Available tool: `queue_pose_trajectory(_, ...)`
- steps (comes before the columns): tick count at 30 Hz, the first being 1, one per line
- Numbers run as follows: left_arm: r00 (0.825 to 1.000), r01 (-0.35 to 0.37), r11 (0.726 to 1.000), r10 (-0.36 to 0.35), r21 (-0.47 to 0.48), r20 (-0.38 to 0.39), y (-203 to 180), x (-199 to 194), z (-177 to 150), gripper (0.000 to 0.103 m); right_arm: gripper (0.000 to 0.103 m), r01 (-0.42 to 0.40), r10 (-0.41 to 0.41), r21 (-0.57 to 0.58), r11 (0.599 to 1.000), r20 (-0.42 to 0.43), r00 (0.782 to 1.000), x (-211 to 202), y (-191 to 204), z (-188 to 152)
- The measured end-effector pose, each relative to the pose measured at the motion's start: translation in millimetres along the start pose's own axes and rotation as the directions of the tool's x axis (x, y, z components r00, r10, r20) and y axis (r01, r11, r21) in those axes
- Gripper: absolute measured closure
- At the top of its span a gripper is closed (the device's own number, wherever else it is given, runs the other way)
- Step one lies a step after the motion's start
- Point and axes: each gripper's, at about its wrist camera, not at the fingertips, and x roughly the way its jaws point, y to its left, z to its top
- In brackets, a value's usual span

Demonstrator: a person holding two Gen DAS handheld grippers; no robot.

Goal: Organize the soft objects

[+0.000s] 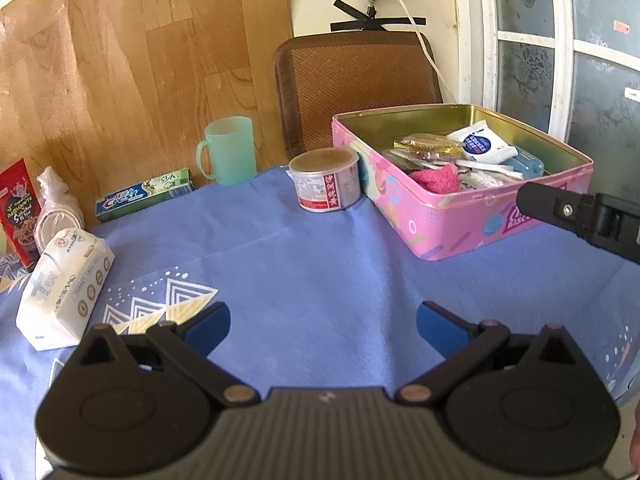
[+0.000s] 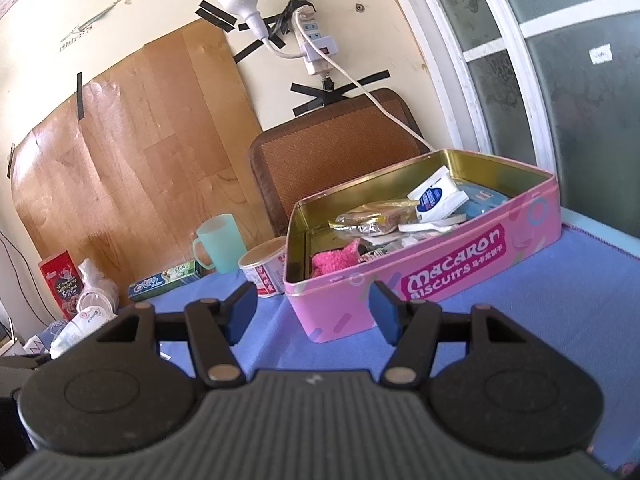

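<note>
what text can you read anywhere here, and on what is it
"MACARON BISCUITS": front of the pink tin.
"Crest": toothpaste box.
Chinese characters on the round can's label: visible, too small to read surely.
White tissue pack: print blurred and tilted, unreadable.
Red box: lettering too blurred.
White and blue sachet in the tin: print too small.

Pretty sure we're in somebody's home here, not a lab or shop. We've got a table under a blue printed cloth [image 1: 320, 248] with everyday stuff on it: a mint plastic mug [image 1: 230, 151], a Crest toothpaste box [image 1: 144, 195], a tissue pack [image 1: 66, 292] and a pink Macaron Biscuits tin [image 2: 440, 280] full of odds and ends. Behind it we see a woven chair back [image 1: 352, 80], a power strip [image 2: 314, 40] taped to the wall and an old frosted-glass window [image 1: 524, 40].
</note>
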Motion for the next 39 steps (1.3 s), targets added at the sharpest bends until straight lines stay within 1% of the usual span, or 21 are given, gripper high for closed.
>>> queue_pose_trajectory(17,0.999,0.001,1.000,-0.001,0.002,0.051,4,-8,10,0.000,0.039,0.007,-0.006,-0.037,0.999,0.020,1.000,-3,6,1)
queue_pose_trajectory(26,0.996,0.003,1.000,-0.005,0.023,0.090,3,-13,20,0.000,0.039,0.022,-0.020,-0.046,0.999,0.038,0.999,-7,6,2)
queue_pose_trajectory(30,0.993,0.019,0.999,-0.022,0.028,0.114,3,-17,24,0.000,0.038,0.029,-0.027,-0.047,0.998,0.046,0.999,-9,5,3)
queue_pose_trajectory(35,0.989,0.076,0.997,-0.075,-0.004,0.125,8,-22,27,0.000,0.038,0.035,-0.033,-0.047,0.998,0.050,0.998,-9,5,3)
queue_pose_trajectory(39,0.990,0.066,0.998,-0.062,-0.024,0.129,11,-23,29,0.000,0.038,0.034,-0.032,-0.047,0.998,0.050,0.998,-9,5,3)
